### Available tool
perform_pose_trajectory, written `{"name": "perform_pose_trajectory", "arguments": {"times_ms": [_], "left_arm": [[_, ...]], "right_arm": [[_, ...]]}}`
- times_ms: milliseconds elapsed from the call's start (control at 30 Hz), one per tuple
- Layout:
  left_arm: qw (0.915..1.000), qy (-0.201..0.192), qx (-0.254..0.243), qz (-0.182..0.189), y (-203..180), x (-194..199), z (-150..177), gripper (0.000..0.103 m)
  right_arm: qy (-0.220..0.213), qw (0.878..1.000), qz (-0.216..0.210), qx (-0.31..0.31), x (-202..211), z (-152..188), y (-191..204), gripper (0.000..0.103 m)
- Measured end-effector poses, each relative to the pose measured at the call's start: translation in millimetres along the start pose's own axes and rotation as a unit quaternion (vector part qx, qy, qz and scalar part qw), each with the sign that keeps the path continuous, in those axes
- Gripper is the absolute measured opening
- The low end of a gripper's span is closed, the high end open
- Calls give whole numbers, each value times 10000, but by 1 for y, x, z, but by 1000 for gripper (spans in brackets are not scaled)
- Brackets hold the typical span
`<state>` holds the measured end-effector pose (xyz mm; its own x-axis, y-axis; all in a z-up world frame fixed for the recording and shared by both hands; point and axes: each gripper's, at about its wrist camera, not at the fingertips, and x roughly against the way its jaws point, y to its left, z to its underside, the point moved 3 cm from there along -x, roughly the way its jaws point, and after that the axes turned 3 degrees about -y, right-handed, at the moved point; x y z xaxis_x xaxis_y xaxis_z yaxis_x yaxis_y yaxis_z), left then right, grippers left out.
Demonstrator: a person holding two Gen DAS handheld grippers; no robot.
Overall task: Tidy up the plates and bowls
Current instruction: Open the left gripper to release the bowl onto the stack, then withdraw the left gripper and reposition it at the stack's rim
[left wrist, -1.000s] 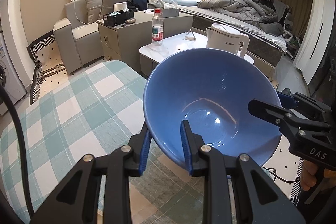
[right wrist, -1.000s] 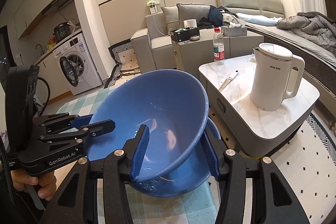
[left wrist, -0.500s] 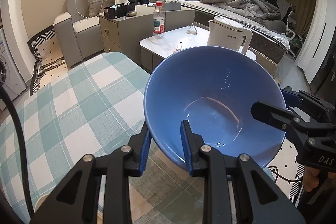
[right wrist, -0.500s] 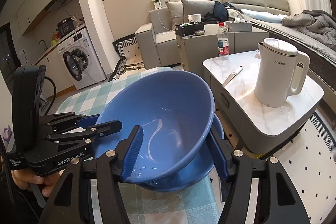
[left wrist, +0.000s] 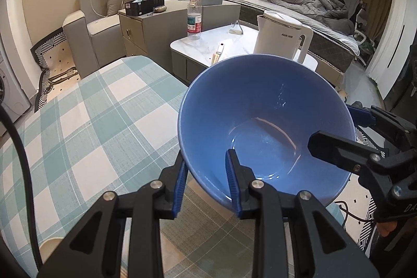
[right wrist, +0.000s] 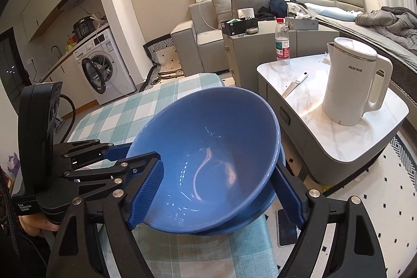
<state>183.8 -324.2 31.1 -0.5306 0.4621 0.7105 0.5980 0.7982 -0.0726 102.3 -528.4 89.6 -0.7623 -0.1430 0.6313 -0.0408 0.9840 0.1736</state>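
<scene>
A blue bowl (left wrist: 263,116) is tilted and nested in a second blue bowl (right wrist: 263,210) on the checked table. My left gripper (left wrist: 206,181) is shut on the near rim of the upper bowl, one finger inside and one outside. My right gripper (right wrist: 216,194) is open wider, with one finger inside the upper bowl and the other outside both bowls. The right gripper shows at the right of the left wrist view (left wrist: 336,132). The left gripper shows at the left of the right wrist view (right wrist: 130,154).
The green checked tablecloth (left wrist: 86,127) spreads to the left. A low marble table (right wrist: 346,121) beyond the table edge carries a white kettle (right wrist: 351,85), a water bottle (right wrist: 282,43) and a knife (right wrist: 295,85). A phone (right wrist: 286,228) lies on the floor.
The upper bowl has sunk deeper into the lower bowl and tilted less. Both grippers moved with it. The right gripper's fingers have spread a little wider.
</scene>
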Motion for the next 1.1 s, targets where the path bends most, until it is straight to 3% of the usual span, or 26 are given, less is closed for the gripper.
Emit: {"name": "perform_pose_trajectory", "arguments": {"times_ms": [133,267,533,667,1100], "left_arm": [[10000,37,-22,15,-3,-2,2,30],[10000,80,-15,-1,-3,-5,4,39],[9999,117,-61,26,-7,-9,7,42],[9999,148,25,7,-4,-10,7,52],[9991,287,307,0,6,-15,10,59]], "right_arm": [[52,10000,1,24,-1,1,0,89],[91,10000,-18,0,-3,3,-2,90],[130,9999,62,-68,-3,5,-10,91],[101,9998,94,-122,-1,5,-14,93],[144,9993,267,-231,-7,8,-25,96]]}}
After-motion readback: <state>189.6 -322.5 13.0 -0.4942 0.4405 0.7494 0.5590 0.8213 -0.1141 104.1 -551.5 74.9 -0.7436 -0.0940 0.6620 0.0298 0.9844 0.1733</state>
